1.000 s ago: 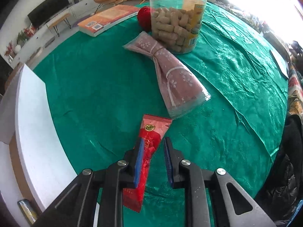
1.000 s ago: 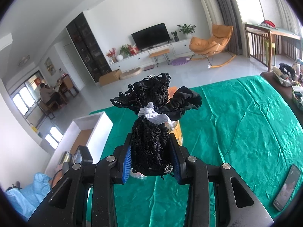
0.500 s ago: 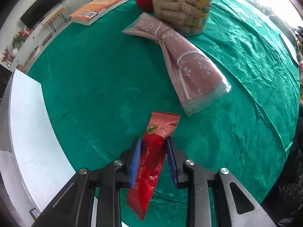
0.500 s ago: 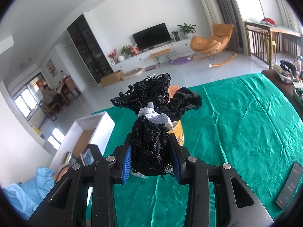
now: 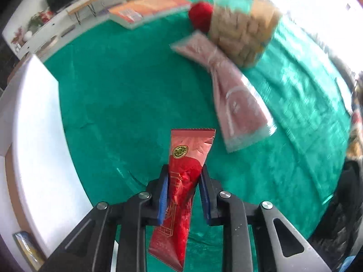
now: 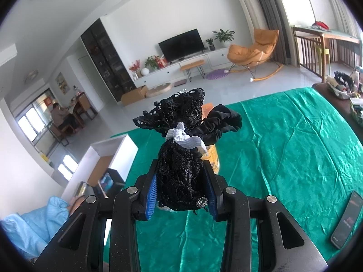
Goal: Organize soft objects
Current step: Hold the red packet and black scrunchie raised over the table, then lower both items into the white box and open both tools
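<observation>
Left wrist view, near to far. The left gripper (image 5: pixel 183 179) has its jaws clenched on one red sachet (image 5: pixel 181 185), which they have just been closing on; the sachet runs from 6 o'clock up to the picture's centre, apparently lifted off the green table (image 5: pixel 127 95). At 2 o'clock of the sachet lies one pink towel in clear wrap (image 5: pixel 229 97), untouched on the cloth. Beyond it, touching its far end, stands one clear jar of biscuits (image 5: pixel 245 34), with one red ball (image 5: pixel 200 15) just beside the jar at 12 o'clock. One book (image 5: pixel 147 11) lies at 11 o'clock near the table's far edge. One white box (image 5: pixel 34 136) fills the 9 o'clock side.

Right wrist view. The right gripper (image 6: pixel 182 188) grasps one black lace hair tie (image 6: pixel 179 158), bound with a white elastic and bunched with a black satin scrunchie, carried in the air above the table. One phone (image 6: pixel 346 219) lies at 4 o'clock. The white box appears at 9 o'clock.

Progress, as a judgement: two soft items are in hand and neither is yet put away; the towel, and perhaps the ball, remain to be collected. The box is the likely destination; little of its inside shows, so what it holds cannot be told.
</observation>
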{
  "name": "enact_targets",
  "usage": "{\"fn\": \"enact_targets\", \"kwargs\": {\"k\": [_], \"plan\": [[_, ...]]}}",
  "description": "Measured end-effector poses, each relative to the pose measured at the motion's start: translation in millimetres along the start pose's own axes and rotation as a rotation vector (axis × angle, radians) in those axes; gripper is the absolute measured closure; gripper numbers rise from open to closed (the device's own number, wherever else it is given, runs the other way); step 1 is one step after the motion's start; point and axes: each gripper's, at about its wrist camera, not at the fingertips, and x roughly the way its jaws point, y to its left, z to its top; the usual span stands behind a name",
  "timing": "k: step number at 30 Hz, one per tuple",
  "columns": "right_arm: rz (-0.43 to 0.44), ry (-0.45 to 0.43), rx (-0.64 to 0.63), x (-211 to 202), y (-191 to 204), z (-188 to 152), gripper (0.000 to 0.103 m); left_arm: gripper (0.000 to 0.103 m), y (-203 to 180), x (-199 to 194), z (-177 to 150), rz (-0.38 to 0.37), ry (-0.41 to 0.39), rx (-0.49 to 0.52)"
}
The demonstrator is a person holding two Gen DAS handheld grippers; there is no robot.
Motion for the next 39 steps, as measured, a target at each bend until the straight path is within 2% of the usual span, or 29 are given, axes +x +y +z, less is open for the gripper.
{"fn": "enact_targets", "kwargs": {"k": [2,4,8,10,12,14,16,18,20,23,26,27,30,32,33,34,35,36,37,38,39], "plan": [[-0.007,0.002,0.006,-1,-1,0,0.064,0.079,4,-36,-7,-0.067,-0.119,-0.063],[-0.012,0.007,0.002,0,1,0,0.064,0.079,3,-73,-18,-0.066,-0.223,-0.085],[0.005,0.024,-0.034,7,21,2,0.064,0.079,4,-155,-50,0.063,-0.431,-0.101],[0.036,0.038,-0.058,17,44,4,0.064,0.079,20,-191,-71,0.116,-0.502,-0.153],[0.084,0.055,-0.085,30,71,4,0.064,0.078,41,-221,-100,0.205,-0.549,-0.208],[0.155,0.084,-0.122,48,111,2,0.064,0.078,60,-238,-126,0.324,-0.551,-0.268],[0.239,0.117,-0.159,67,156,-3,0.064,0.076,83,-245,-148,0.405,-0.559,-0.329],[0.32,0.158,-0.189,89,202,-13,0.064,0.076,107,-236,-162,0.43,-0.461,-0.407],[0.364,0.212,-0.216,113,248,-26,0.059,0.076,129,-224,-174,0.434,-0.378,-0.482],[0.412,0.288,-0.215,145,289,-47,0.05,0.075,136,-216,-190,0.449,-0.393,-0.508],[0.378,0.374,-0.237,173,312,-67,0.044,0.075,140,-217,-198,0.462,-0.422,-0.507],[0.378,0.388,-0.238,177,313,-72,0.04,0.075,139,-216,-197,0.461,-0.428,-0.507],[0.383,0.399,-0.221,181,304,-78,0.04,0.074,130,-219,-197,0.489,-0.46,-0.5],[0.361,0.392,-0.218,184,293,-78,0.04,0.074,126,-226,-197,0.485,-0.561,-0.466],[0.352,0.389,-0.219,184,289,-78,0.04,0.074,130,-221,-193,0.526,-0.518,-0.478],[0.341,0.385,-0.22,186,290,-80,0.04,0.074,136,-222,-190,0.519,-0.443,-0.549],[0.331,0.383,-0.222,185,287,-81,0.04,0.069,132,-236,-195,0.426,-0.536,-0.561],[0.32,0.381,-0.228,183,286,-82,0.04,0.056,128,-245,-197,0.416,-0.654,-0.503],[0.31,0.374,-0.232,180,283,-83,0.04,0.01,124,-244,-195,0.511,-0.677,-0.455],[0.308,0.367,-0.234,177,280,-83,0.04,0.005,130,-234,-188,0.561,-0.598,-0.47],[0.309,0.364,-0.233,178,280,-82,0.04,0.0,136,-227,-186,0.484,-0.574,-0.497]]}}
